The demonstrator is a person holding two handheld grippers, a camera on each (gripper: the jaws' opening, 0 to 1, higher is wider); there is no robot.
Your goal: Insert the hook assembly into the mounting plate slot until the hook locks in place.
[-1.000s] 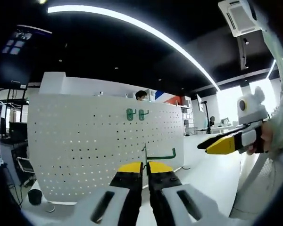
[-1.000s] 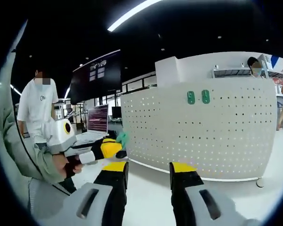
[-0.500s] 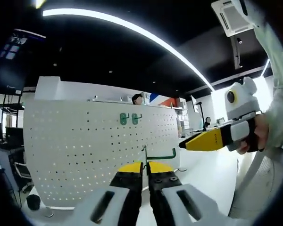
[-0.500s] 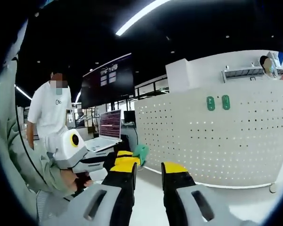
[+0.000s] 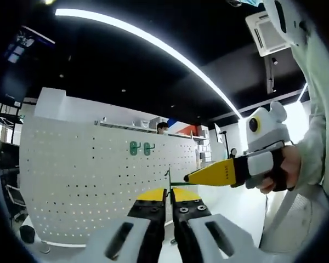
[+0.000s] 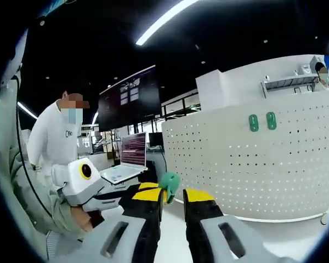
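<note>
Since the earlier frames our right gripper [image 5: 193, 178] has swung in across the left gripper view, from well off to the right to a spot where its yellow tip meets the green hook arm; its jaws have narrowed from a wide gap to a slim one.

Left gripper [image 5: 168, 193]: jaws pressed together on the hook assembly [image 5: 170, 181], a thin metal upright post with a green arm running off to the right. The post stands straight up out of the yellow pads.

Right gripper in its own view [image 6: 172, 194]: jaws nearly together, a green end of the hook [image 6: 170, 183] sitting right at the gap between the yellow tips. We can't tell whether the pads actually pinch it or just touch it.

A hand [image 5: 279, 172] wraps the right gripper's handle in the left gripper view; the left gripper's body [image 6: 107, 193] comes in from the left of the right gripper view, held by another hand [image 6: 82, 219].

Mounting plate: the white curved pegboard [image 5: 98, 181] standing ahead of both grippers, well apart from the hook. Two green hooks [image 5: 140, 148] already hang side by side high on it, seen also in the right gripper view [image 6: 262, 121].

Left of the board, a person in a white shirt [image 6: 57, 145] stands by an open laptop [image 6: 126, 161].
</note>
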